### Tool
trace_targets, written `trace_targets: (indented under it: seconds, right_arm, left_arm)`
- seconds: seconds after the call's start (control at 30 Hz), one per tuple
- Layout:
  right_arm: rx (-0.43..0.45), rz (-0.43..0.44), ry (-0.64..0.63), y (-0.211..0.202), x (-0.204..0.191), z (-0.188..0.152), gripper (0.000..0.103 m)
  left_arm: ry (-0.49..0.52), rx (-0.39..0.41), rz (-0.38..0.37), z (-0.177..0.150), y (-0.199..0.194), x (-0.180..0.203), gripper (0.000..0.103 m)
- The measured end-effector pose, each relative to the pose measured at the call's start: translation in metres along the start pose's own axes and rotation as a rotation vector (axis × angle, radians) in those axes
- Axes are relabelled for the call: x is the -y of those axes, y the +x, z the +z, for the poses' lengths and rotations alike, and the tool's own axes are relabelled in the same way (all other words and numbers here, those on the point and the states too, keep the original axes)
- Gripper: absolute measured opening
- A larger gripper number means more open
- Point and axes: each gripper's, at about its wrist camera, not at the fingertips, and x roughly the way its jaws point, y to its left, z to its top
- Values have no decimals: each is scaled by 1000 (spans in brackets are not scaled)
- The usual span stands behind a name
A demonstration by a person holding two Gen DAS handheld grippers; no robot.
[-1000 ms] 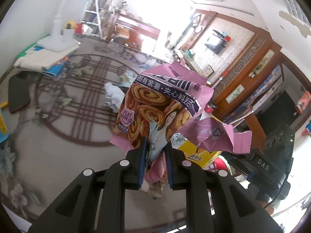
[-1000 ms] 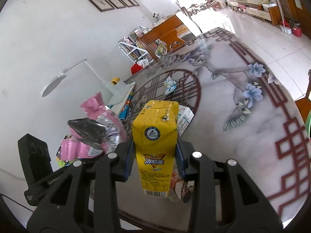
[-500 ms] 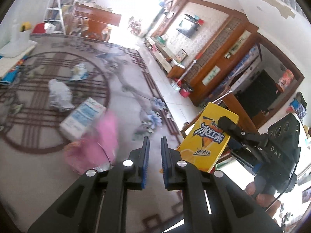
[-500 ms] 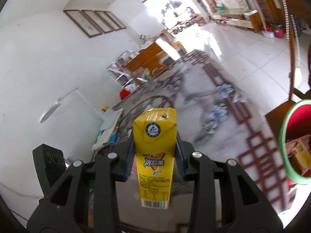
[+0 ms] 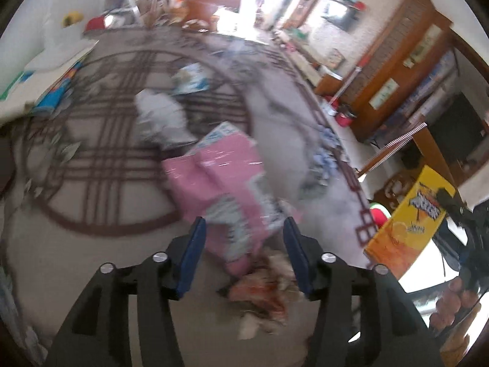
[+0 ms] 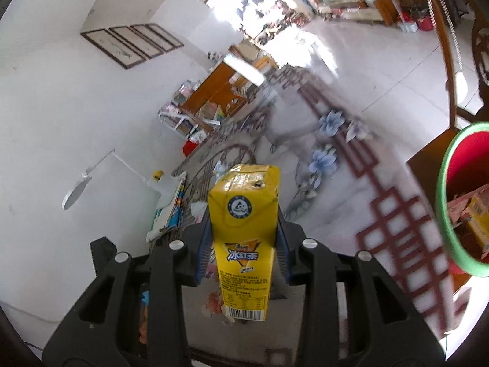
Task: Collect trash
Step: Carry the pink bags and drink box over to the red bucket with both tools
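We read most on the yellow drink carton (image 6: 244, 229): its front carries the blue-outlined Chinese name 冰红茶 inside an orange triangle, and near its top sits a round dark-blue seal whose ring of letters is too small for us to make out. Below the name we see a block of fine print, unreadable, and a barcode at the bottom edge, its digits too small to tell. In the left wrist view the same carton (image 5: 409, 223) shows blurred lettering we cannot read. On the pink wrapper (image 5: 220, 180) motion blur hides any print from us
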Motion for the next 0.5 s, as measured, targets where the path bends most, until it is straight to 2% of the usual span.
trace_targets:
  seconds: [0.13, 0.27, 0.33, 0.4, 0.5]
  right_arm:
    - [-13, 17, -12, 8, -7, -3, 36]
    - [-20, 15, -18, 10, -11, -5, 36]
    - [-22, 14, -15, 11, -9, -5, 36]
    - [-22, 14, -10, 11, -8, -5, 36]
    - [-28, 18, -10, 12, -7, -5, 36]
  left_arm:
    - [-46, -14, -42, 0, 5, -3, 62]
    - [-107, 8, -79, 1, 10, 5, 72]
    - [-115, 9, -68, 3, 18, 10, 73]
    - [-119, 5, 10, 5, 27, 15, 74]
    - [-147, 16, 53, 8, 32, 19, 74]
